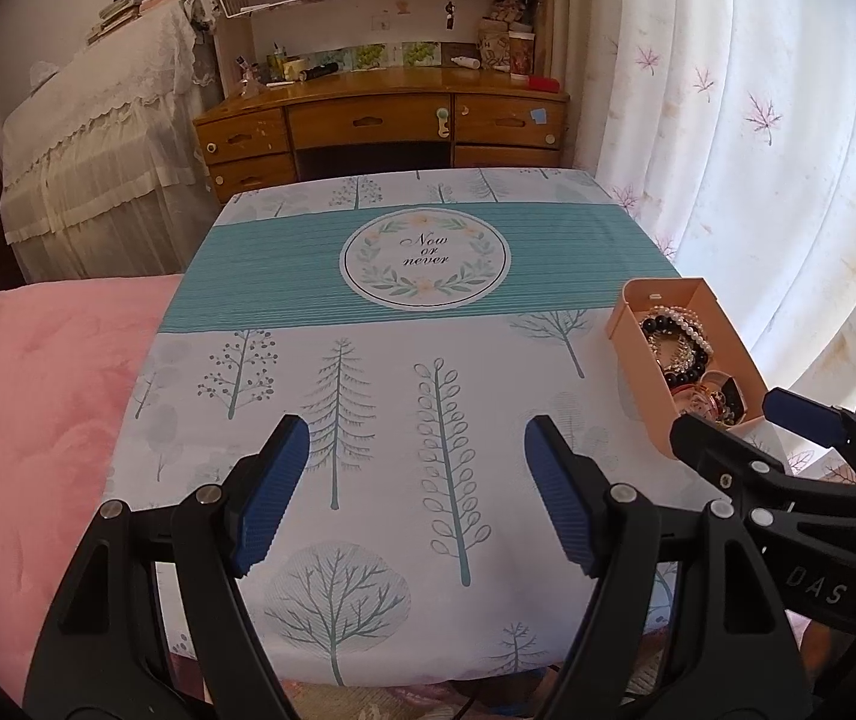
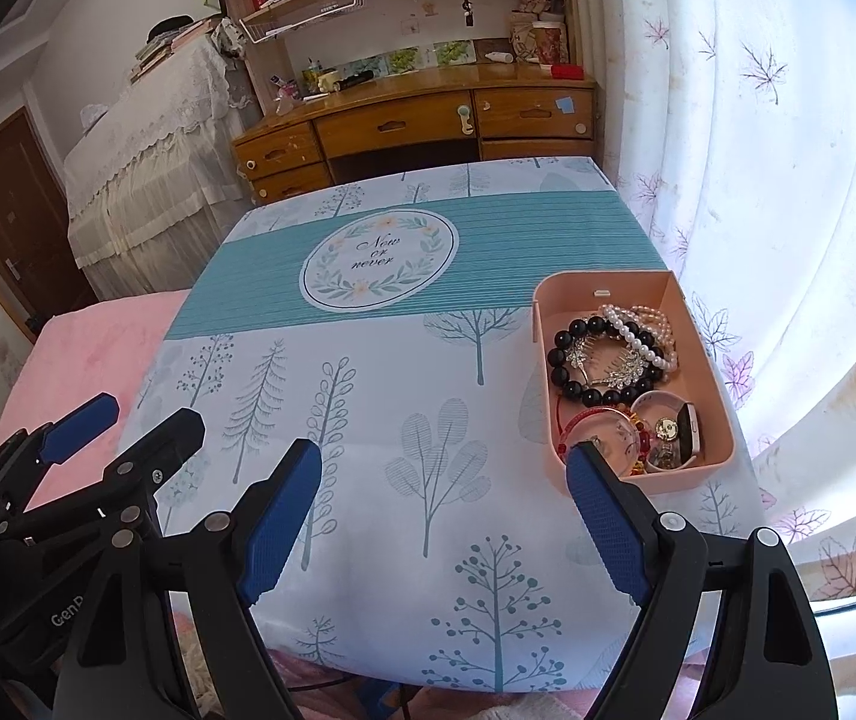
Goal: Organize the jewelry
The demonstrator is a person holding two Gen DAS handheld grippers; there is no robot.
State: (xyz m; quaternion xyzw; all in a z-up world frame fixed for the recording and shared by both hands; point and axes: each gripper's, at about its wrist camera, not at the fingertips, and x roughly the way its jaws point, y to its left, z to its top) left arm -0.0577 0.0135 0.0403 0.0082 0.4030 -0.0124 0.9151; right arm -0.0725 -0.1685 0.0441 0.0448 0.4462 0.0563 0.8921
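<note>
- Both our tools are empty at this moment. The left gripper (image 1: 417, 495) stands with its jaws wide apart above the tree-print tablecloth (image 1: 380, 360), and the right gripper (image 2: 445, 519) is spread wide too, holding nothing.
- The jewelry is all together in a pink tray (image 2: 706, 354) at the right side of the table, close to the curtain (image 2: 787, 210). The right finger of our right gripper is just at the near corner of this tray; the left gripper is well apart from it.
- In the far part of the tray lie a black bead bracelet (image 2: 571, 354), a pearl bracelet (image 2: 637, 336) and a silver hair comb (image 2: 613, 369) with leaf shapes. They overlap each other, so we judge that lifting one can drag another one with it.
- The bead bracelets look round and smooth. We think they are light but slippery, and loose like a chain, so we should pinch across the strand at a free part, not on a single bead.
- The comb seems stiff and thin, with fine teeth and stones. It may bend or scratch, so we would take it at the solid decorated back with a gentle squeeze.
- In the near part there is a small watch (image 2: 688, 429) with a pale strap and a red bangle (image 2: 592, 420). The watch is probably the heaviest piece; its strap is the safe place to hold, not the glass.
- The tray itself looks like light, rigid plastic and may slide on the cloth if we push its wall.
</note>
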